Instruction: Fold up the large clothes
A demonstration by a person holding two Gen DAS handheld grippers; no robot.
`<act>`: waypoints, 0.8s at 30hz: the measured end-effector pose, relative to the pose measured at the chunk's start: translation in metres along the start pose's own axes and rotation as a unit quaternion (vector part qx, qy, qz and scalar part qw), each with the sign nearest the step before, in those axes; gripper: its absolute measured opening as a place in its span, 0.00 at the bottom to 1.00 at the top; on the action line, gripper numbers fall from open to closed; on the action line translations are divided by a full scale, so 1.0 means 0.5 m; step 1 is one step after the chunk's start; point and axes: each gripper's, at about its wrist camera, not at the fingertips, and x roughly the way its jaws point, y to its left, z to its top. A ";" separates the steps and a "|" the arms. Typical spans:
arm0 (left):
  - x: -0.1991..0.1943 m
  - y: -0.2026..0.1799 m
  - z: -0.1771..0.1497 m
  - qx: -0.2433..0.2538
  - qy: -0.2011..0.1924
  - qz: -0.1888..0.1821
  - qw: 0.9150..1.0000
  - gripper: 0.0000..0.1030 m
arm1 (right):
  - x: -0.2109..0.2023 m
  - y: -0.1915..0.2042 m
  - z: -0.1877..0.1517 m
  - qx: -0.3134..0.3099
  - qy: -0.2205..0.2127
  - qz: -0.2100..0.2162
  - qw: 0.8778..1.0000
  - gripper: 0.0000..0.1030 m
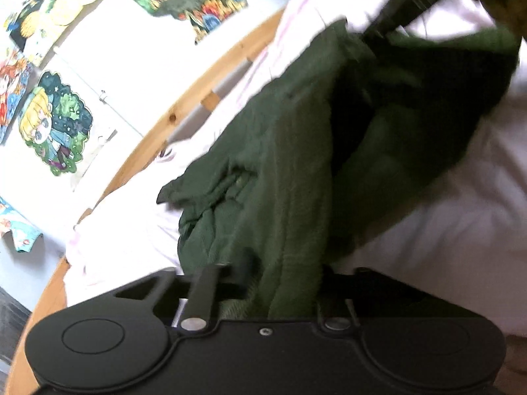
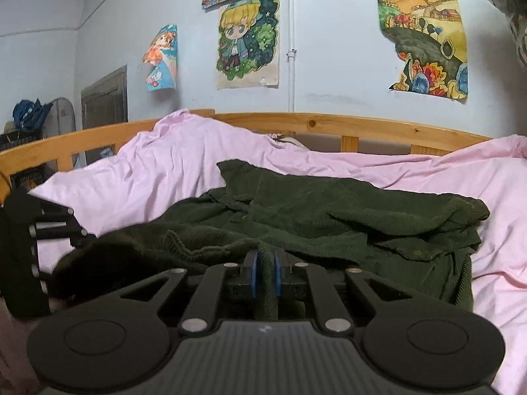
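Green garment (image 2: 329,217) crumpled on pink sheet (image 2: 164,164) (wooden rail (image 2: 329,125) behind); both hand-held grippers (image 2: 265,266) (image 1: 283,283) pinch it.

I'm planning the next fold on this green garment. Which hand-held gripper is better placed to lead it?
Right, probably. The right hand-held gripper is shut on a ribbed edge of the green garment, with the spread cloth ahead of it. The left hand-held gripper also holds cloth, but its view is blurred and bunched.

Both wrist cameras sit close over the bed (image 2: 494,197), the right level toward the far wall (image 2: 329,49), the left rolled sideways, sharing the green garment (image 1: 280,164) and posters (image 2: 247,39).
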 end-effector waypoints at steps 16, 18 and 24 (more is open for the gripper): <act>0.087 0.249 0.118 -0.280 0.064 -0.133 0.948 0.07 | 0.011 0.177 -0.101 -0.219 0.130 -0.109 0.961 0.94; 0.087 0.249 0.117 -0.286 0.063 -0.135 0.947 0.07 | 0.054 0.195 -0.122 -0.261 0.134 -0.142 0.945 0.86; 0.064 0.227 0.082 -0.265 0.065 -0.148 0.951 0.09 | 0.053 0.184 -0.085 -0.228 0.074 -0.164 0.957 0.10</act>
